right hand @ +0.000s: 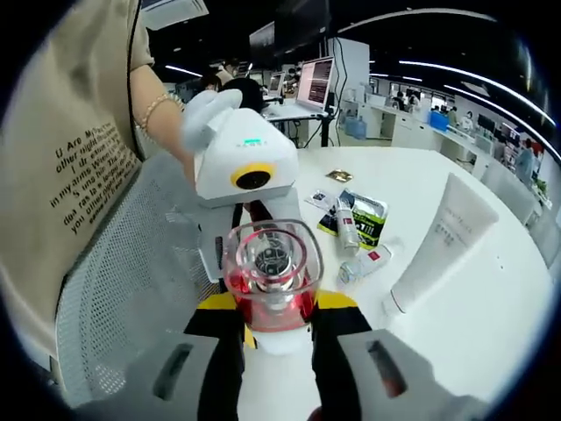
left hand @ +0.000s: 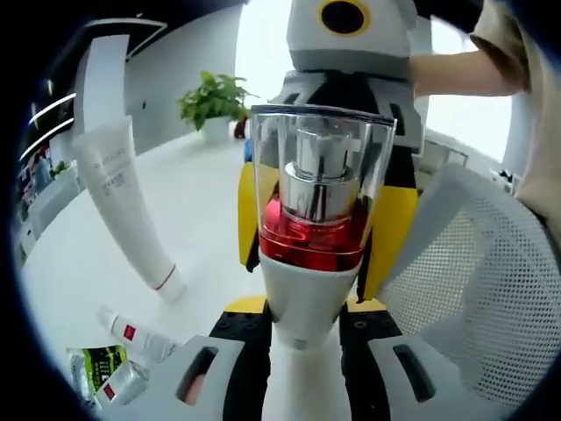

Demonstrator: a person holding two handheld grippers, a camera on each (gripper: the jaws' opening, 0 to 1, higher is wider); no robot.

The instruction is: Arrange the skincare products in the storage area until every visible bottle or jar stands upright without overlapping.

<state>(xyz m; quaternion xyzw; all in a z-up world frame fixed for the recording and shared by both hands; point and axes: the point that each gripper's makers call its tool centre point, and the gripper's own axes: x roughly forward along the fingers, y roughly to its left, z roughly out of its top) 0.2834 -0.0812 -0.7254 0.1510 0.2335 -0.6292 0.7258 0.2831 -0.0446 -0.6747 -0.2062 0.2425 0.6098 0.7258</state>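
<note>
Both hand-held grippers meet on the red pump bottle: left hand-held gripper clamps its white base, right hand-held gripper grips its lower body. Beside the white mesh basket, release one hand-held gripper first, then lower upright, away from the white tube.

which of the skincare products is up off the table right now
The red bottle with the clear cap, gripped between both grippers. The tall white tube stands on its cap, and the small tubes lie on the table.
</note>
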